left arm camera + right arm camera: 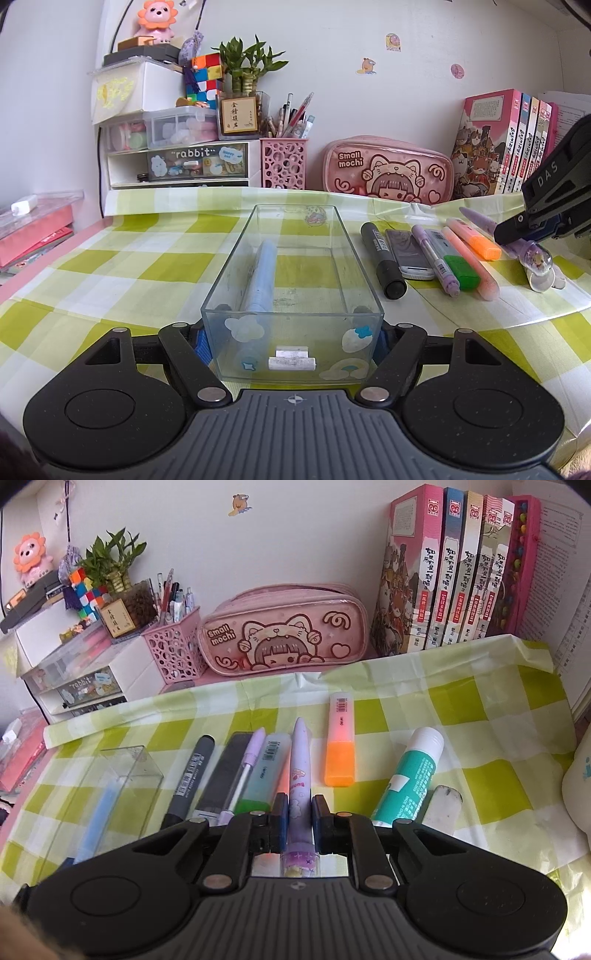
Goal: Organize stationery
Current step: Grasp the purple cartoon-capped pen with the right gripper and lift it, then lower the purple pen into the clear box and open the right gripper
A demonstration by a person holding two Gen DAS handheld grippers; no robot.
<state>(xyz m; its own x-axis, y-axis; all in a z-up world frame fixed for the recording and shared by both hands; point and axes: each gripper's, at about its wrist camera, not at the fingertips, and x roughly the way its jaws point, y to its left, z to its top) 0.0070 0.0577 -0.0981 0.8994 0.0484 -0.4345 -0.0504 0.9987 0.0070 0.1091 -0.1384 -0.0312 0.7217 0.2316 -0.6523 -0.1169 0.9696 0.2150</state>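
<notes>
Tabletop [92, 266] under green-and-white checked cloth, pink edge at left.

Clear rectangular box [291, 291] lengthwise at centre; light blue pen [263, 273] lying inside along its left wall.

Left hand-held gripper [291, 338] clamped on near end of clear box, one finger against each side wall, box resting on cloth.

Row of stationery right of box, side by side: black marker [384, 260], dark flat case [406, 254], lilac mechanical pencil [436, 258], green highlighter [456, 269], pink highlighter [471, 266], orange highlighter [340, 747].

Right hand-held gripper [298, 821] closed narrow on purple cartoon pen [300, 771], tip pointing away toward wall, pen sitting above the row near green highlighter.

Teal glue stick [410, 773] and worn white eraser [443, 806] farther right, just beside each other.
</notes>
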